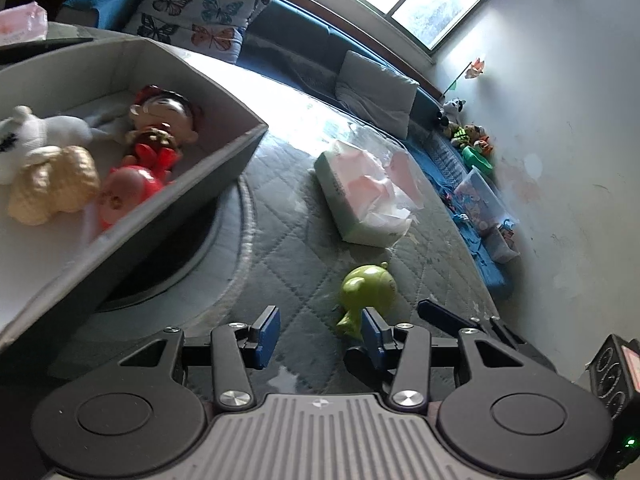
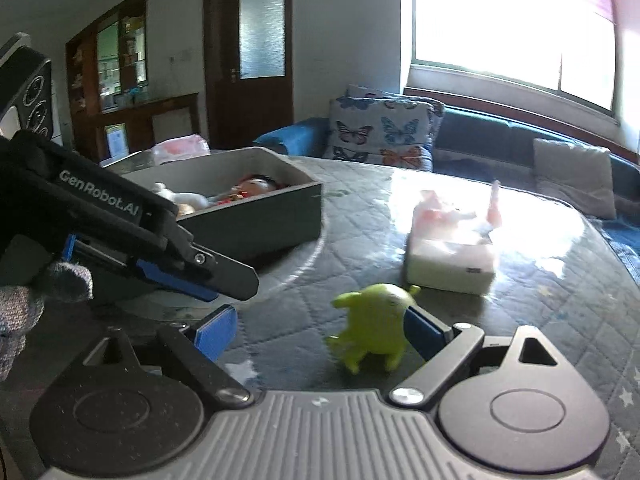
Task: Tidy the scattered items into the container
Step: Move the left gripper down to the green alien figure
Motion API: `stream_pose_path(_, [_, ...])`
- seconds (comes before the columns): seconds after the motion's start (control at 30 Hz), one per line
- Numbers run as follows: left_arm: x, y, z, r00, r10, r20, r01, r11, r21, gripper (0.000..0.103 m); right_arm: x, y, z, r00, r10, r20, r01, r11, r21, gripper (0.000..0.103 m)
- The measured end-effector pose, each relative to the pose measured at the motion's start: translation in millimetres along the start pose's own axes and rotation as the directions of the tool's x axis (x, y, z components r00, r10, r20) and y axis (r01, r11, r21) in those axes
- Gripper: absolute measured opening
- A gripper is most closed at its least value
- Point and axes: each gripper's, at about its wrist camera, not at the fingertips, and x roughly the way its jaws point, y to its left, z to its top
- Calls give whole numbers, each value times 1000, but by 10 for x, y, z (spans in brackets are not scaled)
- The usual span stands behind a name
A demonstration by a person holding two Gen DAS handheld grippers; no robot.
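A green toy figure [image 1: 370,284] [image 2: 376,320] lies on the quilted grey table cover [image 1: 296,248]. My right gripper [image 2: 320,334] is open around it, and the toy sits close against the right pad [image 2: 420,330]. My left gripper [image 1: 320,332] is open with nothing between its fingers; the toy lies just beyond its right fingertip. In the right wrist view the left gripper [image 2: 228,284] comes in from the left, held by a gloved hand [image 2: 24,304]. The grey box [image 1: 192,196] [image 2: 256,224] holds a white plush [image 1: 36,136], a cream plush [image 1: 52,188], a red doll [image 1: 160,128] and a red round toy [image 1: 128,192].
An opened tissue pack [image 1: 360,196] [image 2: 452,256] lies beyond the green toy. A butterfly cushion [image 2: 384,132] and a blue sofa [image 1: 304,44] stand behind the table under a bright window. Small toys [image 1: 468,136] pile up by the wall. A pink pack [image 2: 182,146] lies behind the box.
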Motion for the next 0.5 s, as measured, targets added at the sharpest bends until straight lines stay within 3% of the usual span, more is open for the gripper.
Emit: stream_pose_path(0.5, [395,-241,214,999,-28,-23,28,1000,11,47,318,-414,-58,1000,12,-25,-8,991,132,85])
